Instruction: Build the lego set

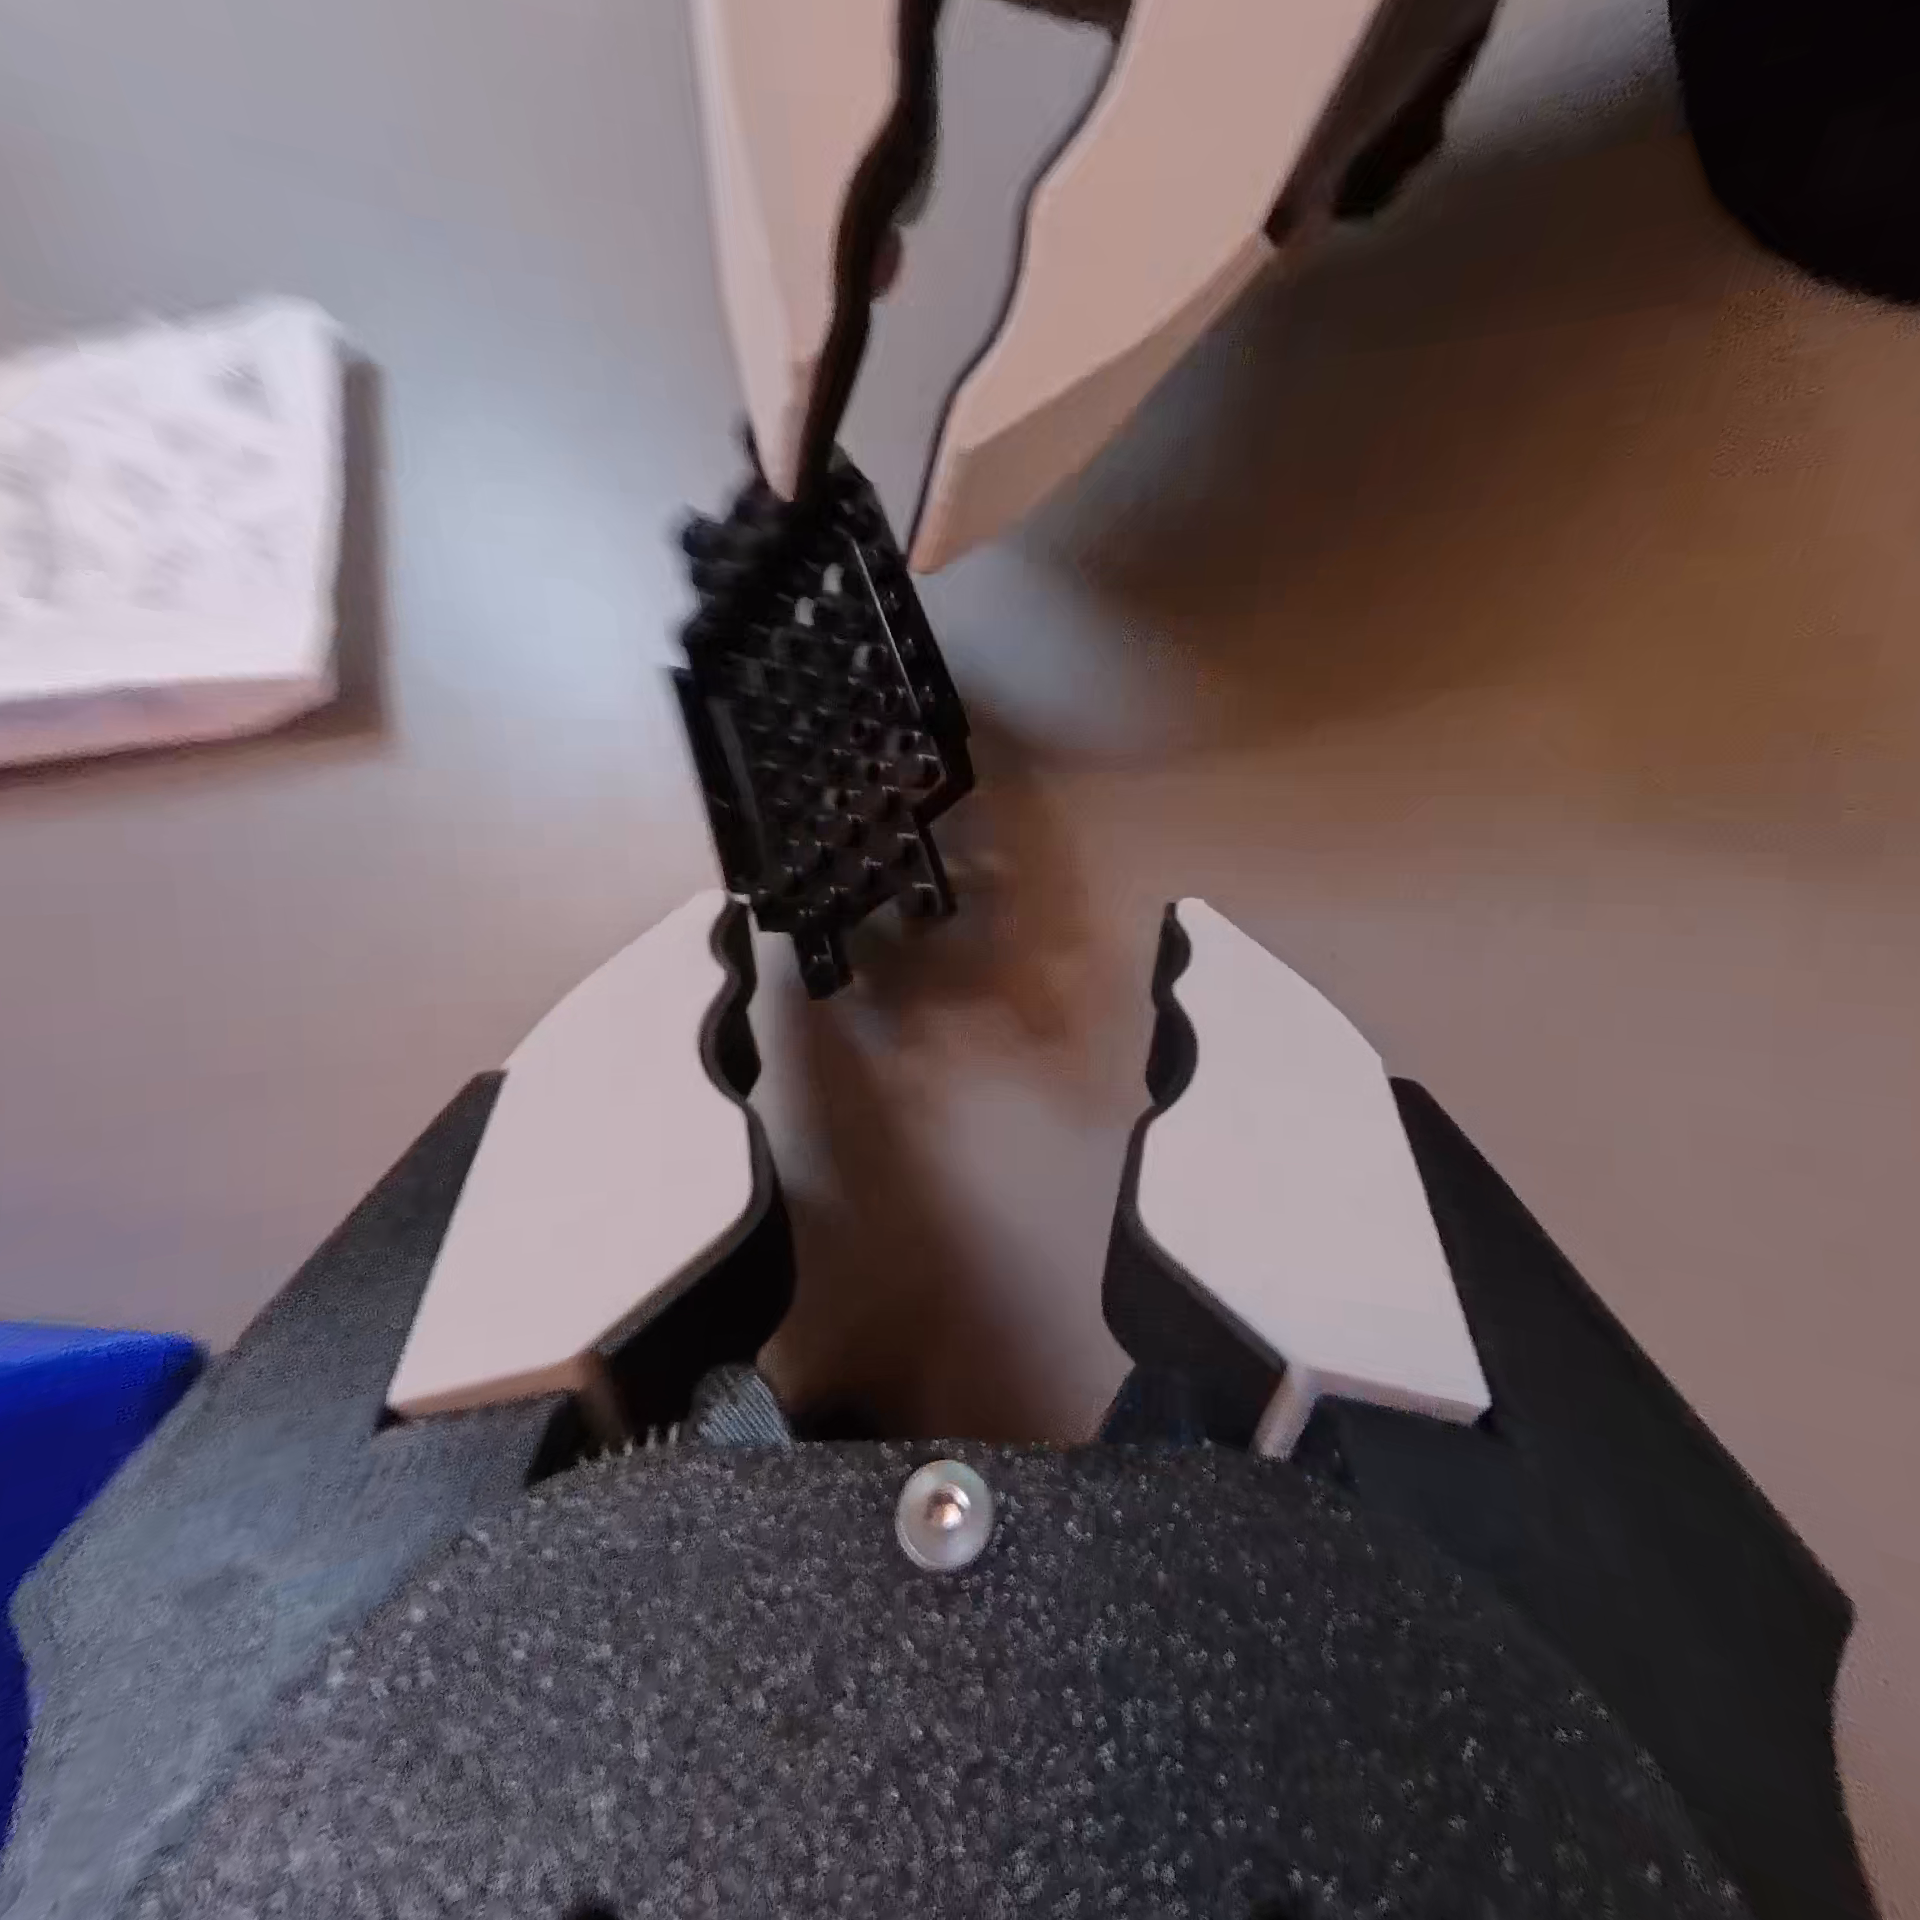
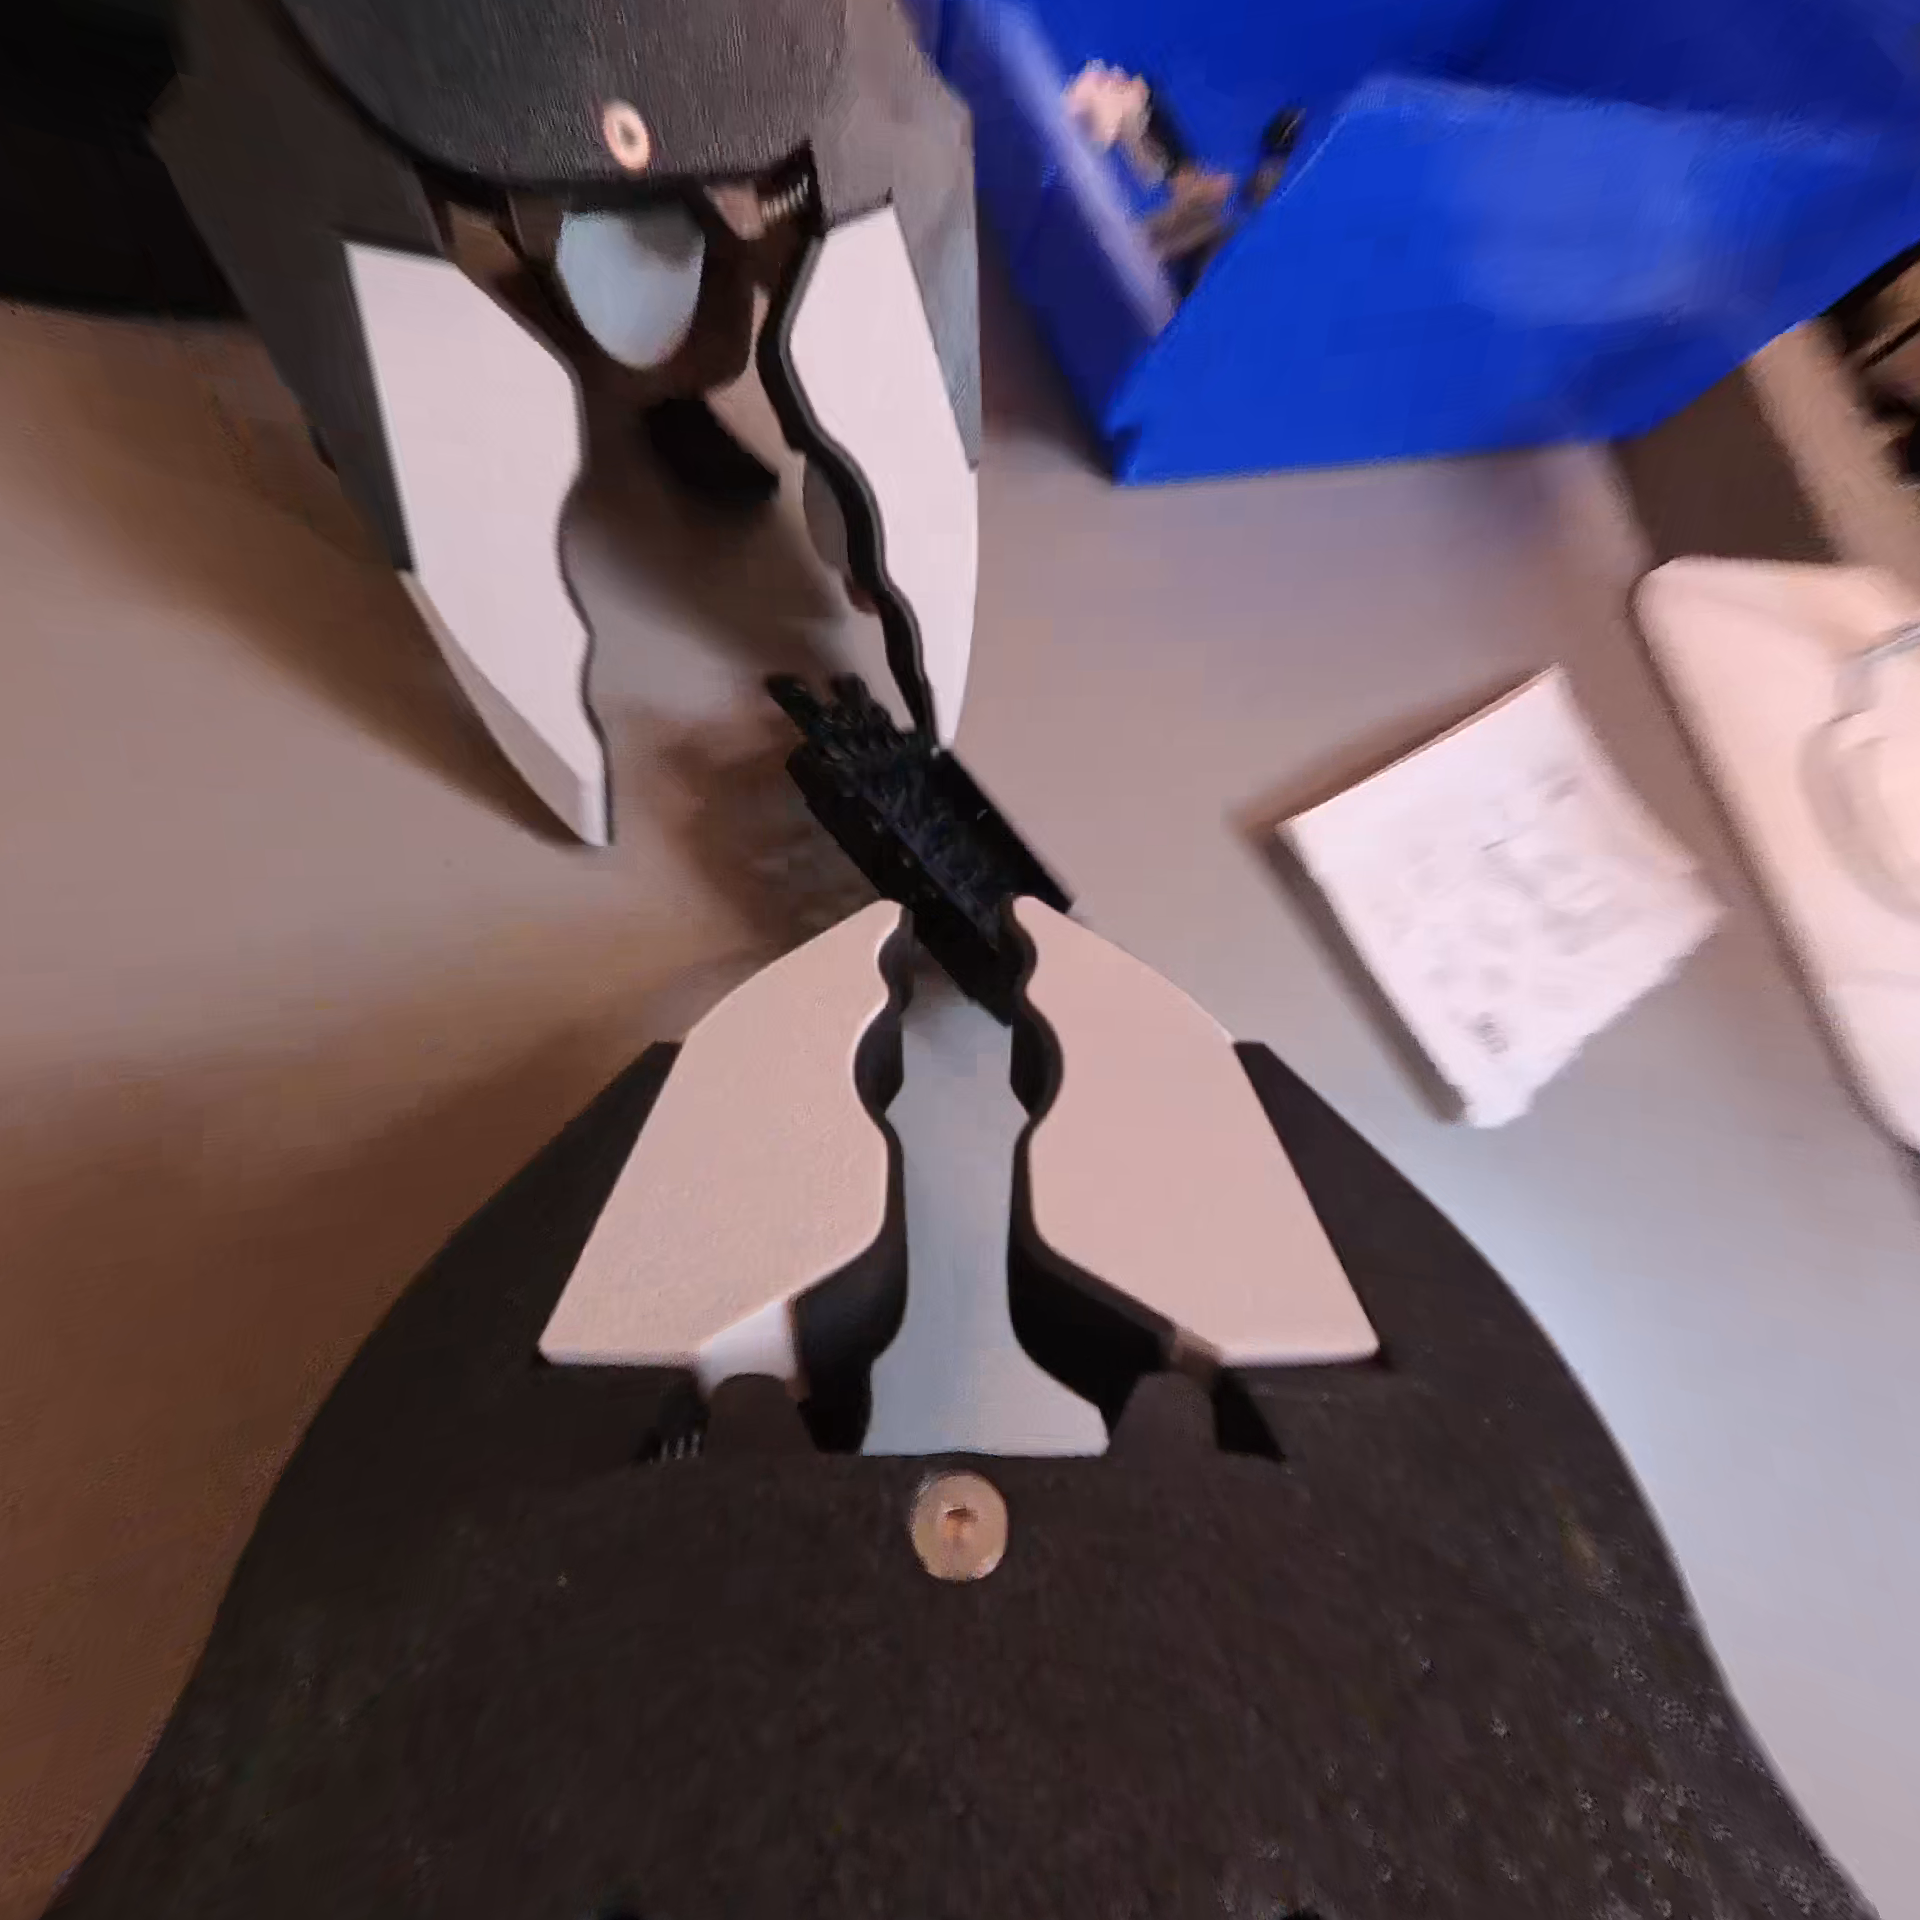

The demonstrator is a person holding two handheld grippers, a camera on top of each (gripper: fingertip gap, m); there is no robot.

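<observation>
Fingers (image 1: 623, 1143) of the left gripper (image 1: 956, 914), smooth pale shells with wavy black edges, stand spread beside a studded black lego piece (image 1: 831, 727). Right gripper (image 2: 961, 935) pinches that lego piece's end above the smooth counter (image 2: 208, 935); booklet (image 2: 1496, 935) lies rightward.
</observation>
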